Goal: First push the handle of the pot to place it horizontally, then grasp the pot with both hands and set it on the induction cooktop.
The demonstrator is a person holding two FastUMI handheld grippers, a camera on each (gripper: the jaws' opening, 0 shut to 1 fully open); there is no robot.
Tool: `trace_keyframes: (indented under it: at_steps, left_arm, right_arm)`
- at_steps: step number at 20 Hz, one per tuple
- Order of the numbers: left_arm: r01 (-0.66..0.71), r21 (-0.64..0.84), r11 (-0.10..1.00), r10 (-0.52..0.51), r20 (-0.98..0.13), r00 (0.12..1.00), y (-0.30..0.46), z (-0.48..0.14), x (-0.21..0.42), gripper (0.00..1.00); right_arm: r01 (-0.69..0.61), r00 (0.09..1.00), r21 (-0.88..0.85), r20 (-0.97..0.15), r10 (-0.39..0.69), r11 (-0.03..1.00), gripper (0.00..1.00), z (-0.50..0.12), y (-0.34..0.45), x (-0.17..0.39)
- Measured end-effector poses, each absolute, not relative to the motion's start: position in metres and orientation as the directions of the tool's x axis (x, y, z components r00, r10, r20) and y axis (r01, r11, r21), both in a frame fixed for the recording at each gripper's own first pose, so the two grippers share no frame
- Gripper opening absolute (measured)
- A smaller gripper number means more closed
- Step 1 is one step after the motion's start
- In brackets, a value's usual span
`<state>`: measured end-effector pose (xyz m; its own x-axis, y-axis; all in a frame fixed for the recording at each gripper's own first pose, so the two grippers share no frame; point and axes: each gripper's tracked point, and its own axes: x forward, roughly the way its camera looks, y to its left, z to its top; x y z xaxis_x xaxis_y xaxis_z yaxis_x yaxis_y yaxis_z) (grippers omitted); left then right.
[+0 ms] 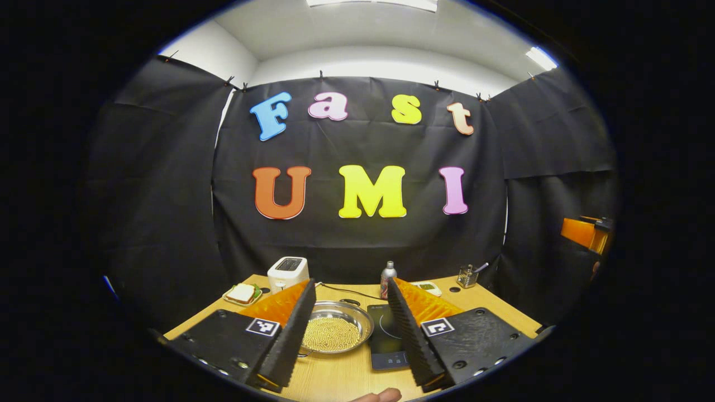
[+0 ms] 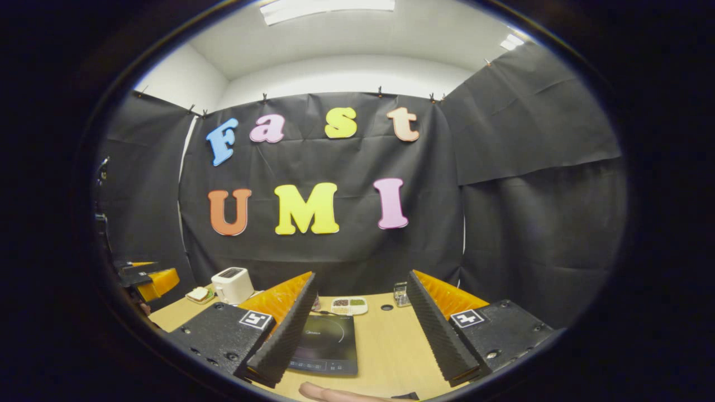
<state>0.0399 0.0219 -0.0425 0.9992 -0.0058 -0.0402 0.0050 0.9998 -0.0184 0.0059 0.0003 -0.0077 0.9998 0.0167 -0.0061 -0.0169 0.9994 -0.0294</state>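
L tool (image 1: pixel 349 329): I see fingers apart, holding nothing.
R tool (image 2: pixel 360 326): apart too, empty.
Pot: round steel pot (image 1: pixel 335 329) w/ yellowish beads, on wooden counter (image 1: pixel 346 379), touching 9 o'clock edge of flat black induction cooktop (image 1: pixel 385 338).

Counts, both views: 1 pot (image 1: pixel 334 328), approx. full of small yellowish beads, too many and too small to count. 1 induction cooktop (image 2: pixel 327 343). 1 toaster (image 1: pixel 287 272). 1 plate w/ 1 sandwich (image 1: pixel 242 293). 1 bottle (image 1: pixel 387 277). 1 divided dish (image 2: pixel 349 305), w/ 4 compartments visible in right gripper view. 1 glass holder (image 1: pixel 466 276), utensils in it, no. unclear. 1 wooden table (image 2: pixel 391 346). 2 grippers: left gripper (image 1: pixel 351 329) and right gripper (image 2: pixel 360 329), 2 fingers each, jaws apart, nothing between them.
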Motion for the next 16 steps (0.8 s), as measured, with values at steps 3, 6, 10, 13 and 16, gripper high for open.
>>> trace_keyframes:
  at_steps: [3,6,10,13,16]
  left_arm:
    - [0.040,-0.021,0.999,-0.042,-0.099,0.994,0.018,-0.063,0.048,0.51]
    - [0.036,-0.027,0.999,-0.040,-0.176,0.984,0.023,-0.088,0.055,0.34]
    - [0.018,-0.011,1.000,-0.020,-0.313,0.949,0.032,-0.132,0.064,0.01]
    - [0.002,-0.017,1.000,-0.008,-0.387,0.922,0.040,-0.164,0.076,0.00]
    - [0.004,-0.042,0.999,-0.023,-0.467,0.884,0.044,-0.197,0.079,0.00]
  right_arm:
    - [-0.018,1.000,-0.031,-0.012,0.018,0.999,1.00,-0.012,0.000,0.006]
    - [-0.019,1.000,-0.029,-0.016,0.018,0.999,1.00,-0.013,0.001,0.007]
    - [-0.023,0.999,-0.033,-0.024,0.022,0.999,1.00,-0.019,0.004,0.010]
    - [-0.030,0.999,-0.038,-0.034,0.029,0.999,1.00,-0.025,0.007,0.011]
    - [-0.031,0.999,-0.038,-0.045,0.030,0.999,1.00,-0.031,0.007,0.014]
